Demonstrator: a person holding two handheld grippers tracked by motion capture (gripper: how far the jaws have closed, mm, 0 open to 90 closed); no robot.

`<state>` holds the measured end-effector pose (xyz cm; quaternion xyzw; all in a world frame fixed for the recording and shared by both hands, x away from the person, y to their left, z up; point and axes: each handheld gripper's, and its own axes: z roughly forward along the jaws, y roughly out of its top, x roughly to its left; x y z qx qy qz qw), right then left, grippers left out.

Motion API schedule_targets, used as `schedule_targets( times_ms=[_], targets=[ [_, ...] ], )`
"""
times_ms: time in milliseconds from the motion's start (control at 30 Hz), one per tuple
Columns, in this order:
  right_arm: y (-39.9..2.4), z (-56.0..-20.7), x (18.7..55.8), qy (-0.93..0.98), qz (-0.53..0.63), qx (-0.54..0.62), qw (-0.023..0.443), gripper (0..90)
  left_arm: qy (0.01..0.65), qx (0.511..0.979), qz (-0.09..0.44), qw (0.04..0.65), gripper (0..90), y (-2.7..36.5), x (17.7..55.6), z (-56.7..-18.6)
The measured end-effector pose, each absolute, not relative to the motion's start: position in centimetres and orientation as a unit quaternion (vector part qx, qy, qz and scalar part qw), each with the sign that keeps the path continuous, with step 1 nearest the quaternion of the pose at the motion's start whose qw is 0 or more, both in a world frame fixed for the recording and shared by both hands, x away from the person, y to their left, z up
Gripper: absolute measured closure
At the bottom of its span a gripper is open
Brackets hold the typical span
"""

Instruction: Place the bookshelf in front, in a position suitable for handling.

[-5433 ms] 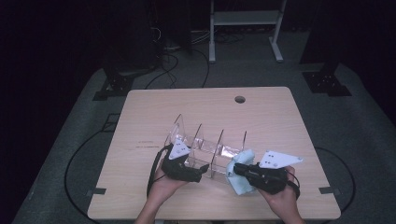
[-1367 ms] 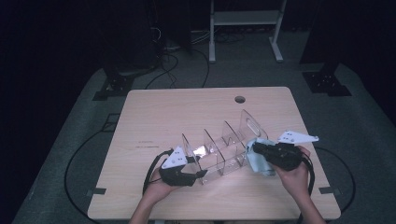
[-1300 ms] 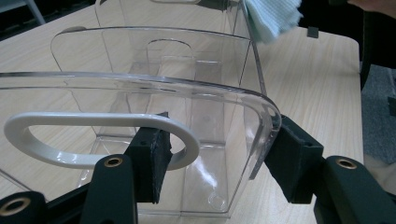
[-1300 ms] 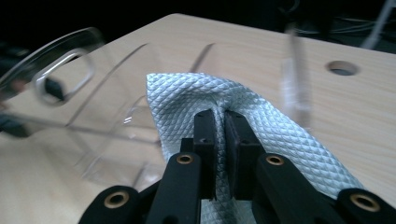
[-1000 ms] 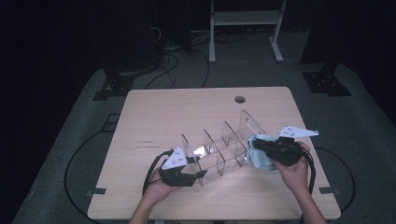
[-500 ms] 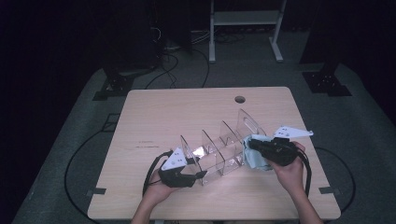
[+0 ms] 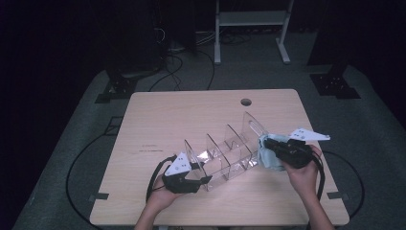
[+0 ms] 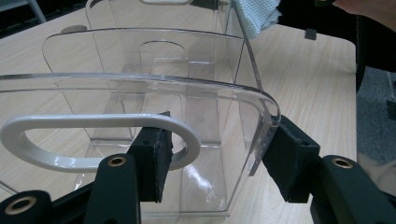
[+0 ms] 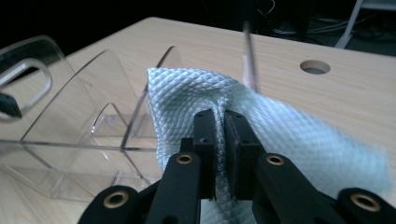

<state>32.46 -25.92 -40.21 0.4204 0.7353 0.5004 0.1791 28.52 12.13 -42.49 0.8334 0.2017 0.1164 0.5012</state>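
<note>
A clear plastic organizer (image 7: 225,153) with several dividers lies diagonally on the wooden table (image 7: 191,115). My left gripper (image 7: 203,180) is at its near left end. In the left gripper view, my left gripper (image 8: 219,161) is shut on the organizer's end wall (image 8: 140,60), one pad through the white-rimmed handle slot and the other on the outer edge. My right gripper (image 7: 268,143) is at the organizer's far right end, shut on a light blue cloth (image 7: 269,162). The right gripper view shows my right gripper (image 9: 219,135) pinching the cloth (image 9: 289,140) against the organizer (image 9: 84,93).
A round cable hole (image 7: 246,102) sits near the table's far edge. Bare wood lies left of and behind the organizer. Beyond the table the grey floor carries cables (image 7: 182,67), black stand feet (image 7: 335,86) and a white frame (image 7: 249,28).
Since the oldest frame the organizer has swung from lying along the front edge to a diagonal, and my right gripper carried the cloth to its far right end. Over the last second, barely any movement.
</note>
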Motion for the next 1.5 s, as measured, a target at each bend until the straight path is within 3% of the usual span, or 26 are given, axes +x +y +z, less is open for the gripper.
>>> schedule_targets(
  times_ms=[233,467,633,833,1033,1100,1500],
  targets=[
    [-24.1,-40.1,31.9,0.752,0.503,0.393,0.165,83.0,0.203,0.832,0.118,0.502,45.6,12.1,28.5,-42.5],
    [-25.6,-40.3,32.2,0.738,0.503,0.416,0.171,83.1,0.205,0.831,0.117,0.504,45.7,12.0,28.4,-42.5],
    [-23.5,-40.4,31.4,0.751,0.516,0.389,0.139,83.2,0.208,0.83,0.118,0.504,45.7,11.9,28.4,-42.6],
    [-22.5,-40.1,31.0,0.76,0.504,0.381,0.154,83.2,0.209,0.829,0.123,0.504,45.7,11.7,28.3,-42.7],
    [-19.4,-39.9,29.7,0.783,0.501,0.342,0.137,83.2,0.211,0.829,0.124,0.504,45.7,11.6,28.2,-42.7],
    [-18.9,-39.7,29.6,0.789,0.492,0.333,0.156,83.3,0.211,0.829,0.124,0.504,45.6,11.6,28.2,-42.7],
    [-17.5,-40.0,29.2,0.787,0.51,0.326,0.117,83.4,0.215,0.827,0.127,0.503,44.8,11.4,28.1,-42.7]
  ],
)
